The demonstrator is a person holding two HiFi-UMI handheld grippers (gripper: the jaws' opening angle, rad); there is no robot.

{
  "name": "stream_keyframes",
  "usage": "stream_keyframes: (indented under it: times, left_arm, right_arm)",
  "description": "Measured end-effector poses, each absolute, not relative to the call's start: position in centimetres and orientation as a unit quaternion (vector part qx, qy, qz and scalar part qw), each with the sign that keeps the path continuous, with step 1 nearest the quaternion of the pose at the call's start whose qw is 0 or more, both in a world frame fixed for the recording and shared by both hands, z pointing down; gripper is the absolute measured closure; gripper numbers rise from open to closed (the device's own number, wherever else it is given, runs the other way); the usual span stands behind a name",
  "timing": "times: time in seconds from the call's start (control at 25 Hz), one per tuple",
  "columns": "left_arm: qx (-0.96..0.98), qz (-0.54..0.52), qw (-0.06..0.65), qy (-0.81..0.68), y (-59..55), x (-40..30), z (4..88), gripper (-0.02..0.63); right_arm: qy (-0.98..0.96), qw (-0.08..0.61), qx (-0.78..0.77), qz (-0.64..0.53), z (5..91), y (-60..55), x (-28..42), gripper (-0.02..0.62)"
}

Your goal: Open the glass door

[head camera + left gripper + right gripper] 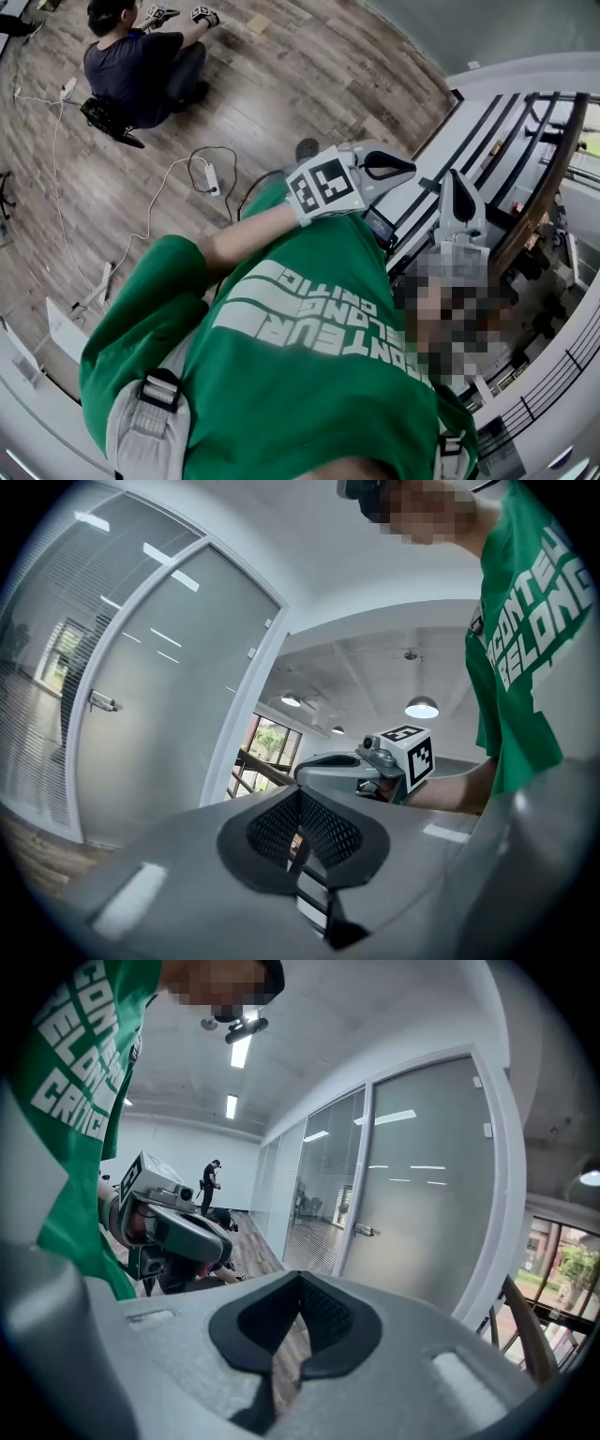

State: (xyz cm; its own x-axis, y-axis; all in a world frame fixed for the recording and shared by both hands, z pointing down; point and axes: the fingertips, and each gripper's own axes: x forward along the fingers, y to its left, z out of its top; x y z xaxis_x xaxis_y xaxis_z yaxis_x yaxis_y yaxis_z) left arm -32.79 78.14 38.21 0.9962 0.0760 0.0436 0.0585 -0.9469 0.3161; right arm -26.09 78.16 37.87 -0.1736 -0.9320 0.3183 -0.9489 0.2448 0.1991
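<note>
**Fingers.** The left gripper (300, 829) has its fingers (333, 836) brought together with nothing between the pads. The right gripper (298, 1321) is in the same condition, with its fingers (330, 1321) closed and empty. Both are held out in front of a person in a green shirt (309, 375), near one another and touching nothing.

**Governing relation.** The glass door (427, 1194) stands ahead of both grippers and well apart from them.
- It is a tall frosted panel, upright in a white frame (511, 1166), and it appears shut.
- Its handle (364, 1231) is a short lever lying level across the panel at the left edge.
- Small fittings on the right edge suggest the hinges are on that side.
- In the right gripper view the handle sits just right of the line of the fingers. In the left gripper view it lies far off to the left.

On that showing the right gripper is the better aimed. Which hand is truly nearer cannot be told. In my judgement, closed fingers must either part to take the lever or bear down on it from above.

**Surface.** The floor is wood plank (281, 84), with a power strip (212, 178) and its leads lying loose on it.

**Room.** A stair railing (544, 183) runs along one side. A second person (141, 66) sits low on the floor, well away from the grippers. A pendant lamp (422, 708) hangs overhead.
</note>
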Motion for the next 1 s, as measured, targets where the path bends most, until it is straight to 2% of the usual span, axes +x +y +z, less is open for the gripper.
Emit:
stream_keyframes:
  times: [0.64,1.0]
  left_arm:
    - [0.985,0.043,0.16,0.04,70.0,-31.3,40.0,0.591]
    - [0.981,0.036,0.188,0.021,66.4,-29.6,40.0,0.591]
  right_arm:
    - [-0.76,0.191,0.62,0.036,39.5,71.7,-24.4,0.603]
    - [-0.768,0.177,0.614,0.046,40.4,69.1,-22.1,0.603]
